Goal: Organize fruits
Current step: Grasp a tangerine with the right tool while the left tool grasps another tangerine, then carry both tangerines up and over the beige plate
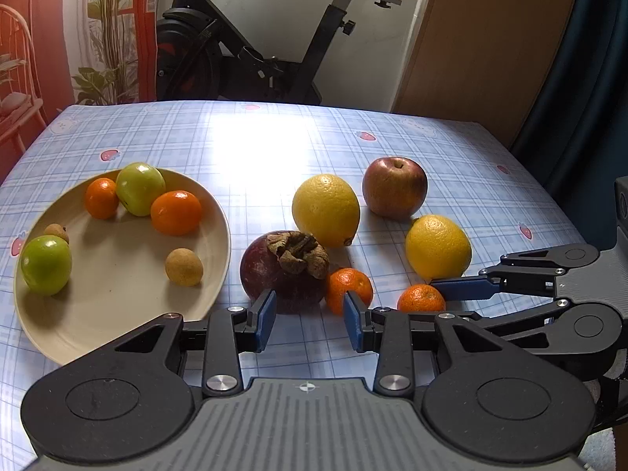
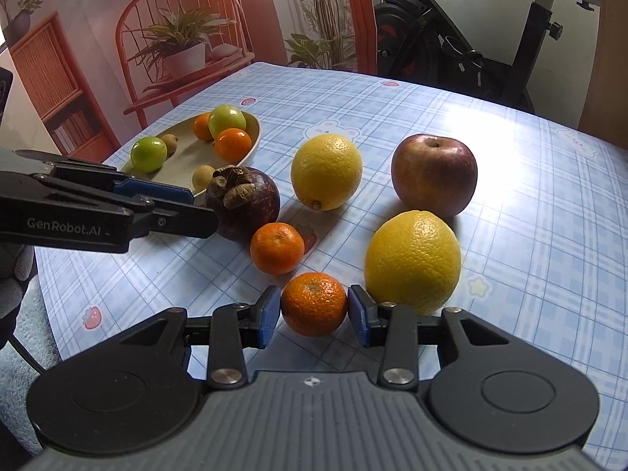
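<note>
A tangerine (image 2: 314, 304) sits on the table (image 2: 530, 235) between the right gripper's (image 2: 314, 316) blue pads, which clasp its sides. A lemon (image 2: 412, 261) lies just beside. The left gripper (image 1: 310, 320) hangs unclenched before the mangosteen (image 1: 284, 271), gripping nothing.

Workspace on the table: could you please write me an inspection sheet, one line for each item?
Surface: table with blue checked cloth, bright glare in the middle.
Job's things: plate holding two green fruits, two plate tangerines, two small brown fruits; on the cloth a mangosteen, two lemons, an apple, a loose tangerine.
Clutter: nothing seen.
Grippers: left gripper open, empty, near the mangosteen; right gripper closed on a held tangerine.
Cables: perhaps one thin dark cord beside the table.
Surroundings: exercise bike, wall picture of chair and plants.
</note>
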`<state>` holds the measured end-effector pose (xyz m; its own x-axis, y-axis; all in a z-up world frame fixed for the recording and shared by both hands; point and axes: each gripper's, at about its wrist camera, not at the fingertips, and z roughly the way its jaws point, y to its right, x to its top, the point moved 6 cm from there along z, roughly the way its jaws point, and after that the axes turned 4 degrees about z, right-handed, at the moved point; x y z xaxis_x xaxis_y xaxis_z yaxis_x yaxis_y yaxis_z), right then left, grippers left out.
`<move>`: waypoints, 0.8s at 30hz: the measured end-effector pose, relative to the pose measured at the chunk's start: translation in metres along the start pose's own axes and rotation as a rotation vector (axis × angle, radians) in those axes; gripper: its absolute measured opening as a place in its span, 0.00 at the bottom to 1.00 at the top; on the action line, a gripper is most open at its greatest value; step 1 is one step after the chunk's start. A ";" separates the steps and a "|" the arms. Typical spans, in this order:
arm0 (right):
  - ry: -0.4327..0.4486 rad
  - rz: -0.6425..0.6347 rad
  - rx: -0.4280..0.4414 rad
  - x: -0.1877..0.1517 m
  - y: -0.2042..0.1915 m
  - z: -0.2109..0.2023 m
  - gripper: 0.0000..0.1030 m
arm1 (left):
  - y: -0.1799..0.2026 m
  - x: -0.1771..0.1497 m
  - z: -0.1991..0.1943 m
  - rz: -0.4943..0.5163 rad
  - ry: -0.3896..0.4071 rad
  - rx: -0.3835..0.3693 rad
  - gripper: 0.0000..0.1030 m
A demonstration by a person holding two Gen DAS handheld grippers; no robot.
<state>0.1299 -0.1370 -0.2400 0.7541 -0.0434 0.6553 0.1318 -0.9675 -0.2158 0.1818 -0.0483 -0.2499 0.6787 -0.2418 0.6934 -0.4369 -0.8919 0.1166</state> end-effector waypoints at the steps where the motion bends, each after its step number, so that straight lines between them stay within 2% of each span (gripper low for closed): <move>1: 0.002 0.004 -0.001 -0.001 0.002 -0.003 0.39 | 0.001 -0.001 0.004 -0.002 -0.008 -0.005 0.38; 5: 0.010 0.020 -0.008 -0.006 0.009 -0.011 0.39 | 0.008 -0.004 0.018 0.001 -0.023 -0.024 0.38; 24: 0.033 0.068 0.002 -0.014 0.023 -0.022 0.39 | 0.030 0.002 0.039 0.059 -0.007 0.047 0.38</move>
<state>0.1085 -0.1643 -0.2383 0.7394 -0.1174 0.6629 0.0822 -0.9616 -0.2619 0.1925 -0.0907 -0.2728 0.6570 -0.2972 0.6928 -0.4484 -0.8928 0.0423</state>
